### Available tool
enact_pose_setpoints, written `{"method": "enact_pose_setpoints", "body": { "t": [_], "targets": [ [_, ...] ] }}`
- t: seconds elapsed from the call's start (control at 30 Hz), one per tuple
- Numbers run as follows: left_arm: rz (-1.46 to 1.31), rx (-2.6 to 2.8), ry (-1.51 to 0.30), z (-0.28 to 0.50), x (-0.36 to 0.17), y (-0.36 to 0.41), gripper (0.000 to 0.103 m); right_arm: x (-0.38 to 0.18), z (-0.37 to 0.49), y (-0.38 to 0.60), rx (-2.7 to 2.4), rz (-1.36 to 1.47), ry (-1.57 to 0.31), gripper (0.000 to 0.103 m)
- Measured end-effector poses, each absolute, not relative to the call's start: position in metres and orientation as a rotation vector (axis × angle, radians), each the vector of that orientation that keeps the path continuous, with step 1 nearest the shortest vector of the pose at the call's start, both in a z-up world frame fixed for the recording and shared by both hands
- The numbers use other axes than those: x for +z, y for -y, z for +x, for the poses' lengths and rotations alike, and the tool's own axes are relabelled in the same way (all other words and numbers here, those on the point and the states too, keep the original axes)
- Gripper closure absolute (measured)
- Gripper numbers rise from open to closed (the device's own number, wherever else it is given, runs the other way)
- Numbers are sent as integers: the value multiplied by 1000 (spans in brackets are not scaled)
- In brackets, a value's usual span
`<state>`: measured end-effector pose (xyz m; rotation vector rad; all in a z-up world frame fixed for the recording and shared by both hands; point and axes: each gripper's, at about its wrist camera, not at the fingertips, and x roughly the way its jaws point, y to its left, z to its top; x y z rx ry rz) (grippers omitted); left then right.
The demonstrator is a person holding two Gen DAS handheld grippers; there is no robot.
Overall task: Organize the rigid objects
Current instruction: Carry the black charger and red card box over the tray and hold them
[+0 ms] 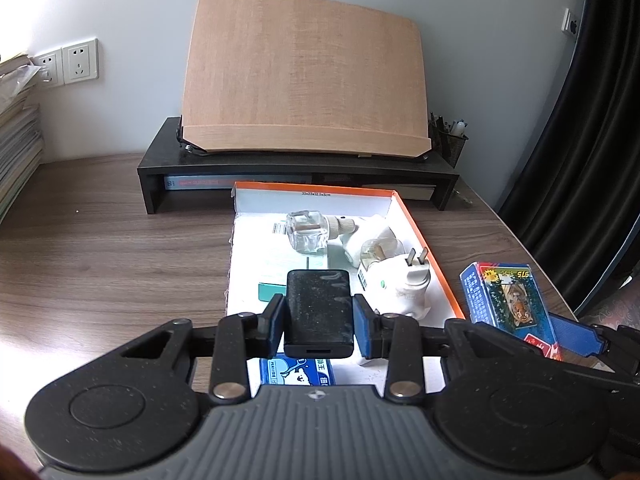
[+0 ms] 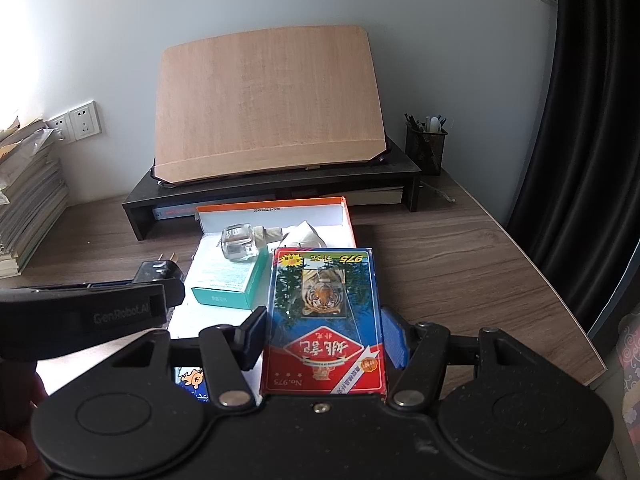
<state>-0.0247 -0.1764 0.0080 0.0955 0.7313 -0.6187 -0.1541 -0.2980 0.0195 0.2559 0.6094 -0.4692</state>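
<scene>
- Holding one item apiece, both tools hung over the near end of the shallow white cardboard tray with orange outer walls [image 1: 434, 252], so the step in hand looked like carrying pieces to the tray for placing.
- The left tool [image 1: 319, 316] pinched a black rectangular plug adapter [image 1: 319, 308] by its long sides, pointing forward and down over the tray floor.
- The right tool [image 2: 322, 334] pinched a blue-and-red card box with a tiger picture [image 2: 324, 312] across its width, angled down just beside the tray's right wall.
- Under the left tool lay a small blue-and-white printed packet [image 1: 298, 372], partly hidden.
- Further in, a white plug-in vaporiser with two metal prongs [image 1: 404, 284], a teal-and-white carton [image 2: 228, 276] and a clear glass bottle with a ribbed beige neck [image 1: 310, 228] already filled the middle.
- My judgement: the next move calls for lowering each piece onto a bare patch of floor, then spreading the fingers.
- Beyond stood a black monitor riser [image 1: 296, 164] bearing a tilted pale wooden board [image 1: 304, 76] on the brown wood-grain table [image 1: 112, 248].
</scene>
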Motion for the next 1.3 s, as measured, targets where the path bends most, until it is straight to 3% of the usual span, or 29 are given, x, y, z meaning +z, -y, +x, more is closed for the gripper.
{"method": "enact_pose_setpoints", "body": {
  "t": [1.3],
  "targets": [
    [92, -604, -758, -12, 2, 175, 67, 16, -137, 298, -445, 249, -645, 31]
  ]
}}
